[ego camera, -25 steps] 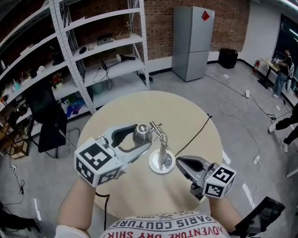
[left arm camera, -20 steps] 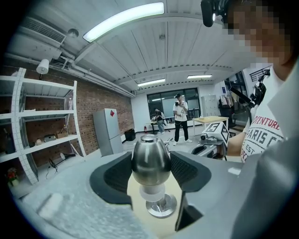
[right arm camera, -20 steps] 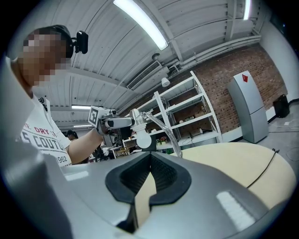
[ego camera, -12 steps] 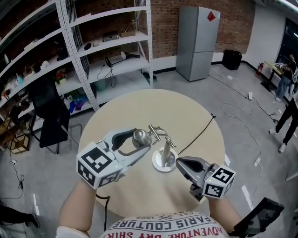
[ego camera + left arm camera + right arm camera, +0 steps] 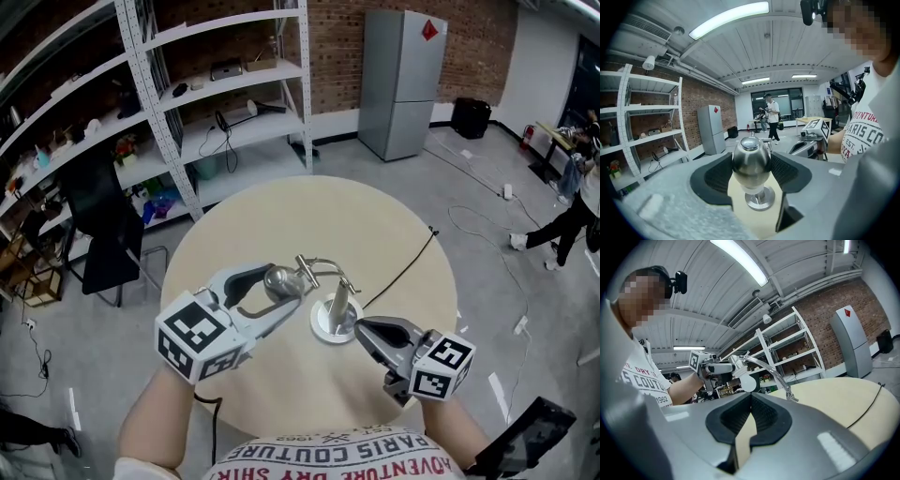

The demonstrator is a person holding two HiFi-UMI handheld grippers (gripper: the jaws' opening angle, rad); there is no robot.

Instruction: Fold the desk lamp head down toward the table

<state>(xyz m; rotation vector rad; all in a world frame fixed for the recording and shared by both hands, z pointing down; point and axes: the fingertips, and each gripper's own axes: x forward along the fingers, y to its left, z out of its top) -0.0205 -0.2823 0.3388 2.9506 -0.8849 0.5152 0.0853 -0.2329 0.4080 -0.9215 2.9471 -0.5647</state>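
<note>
Lamp head (image 5: 751, 159) sits right between the jaws of your left gripper (image 5: 285, 286). Both pads press on its shiny metal sides, so the jaws stand wide but have hold of it. The head is over the round table (image 5: 281, 211), to the left of the lamp base (image 5: 325, 328). A thin bent arm (image 5: 323, 265) runs from the head to the post on the base. Your right gripper (image 5: 363, 326) is just beside the base, on its right. Its jaws are closed together with nothing in them. A black cord (image 5: 403, 267) runs from the base to the table's far edge.
</note>
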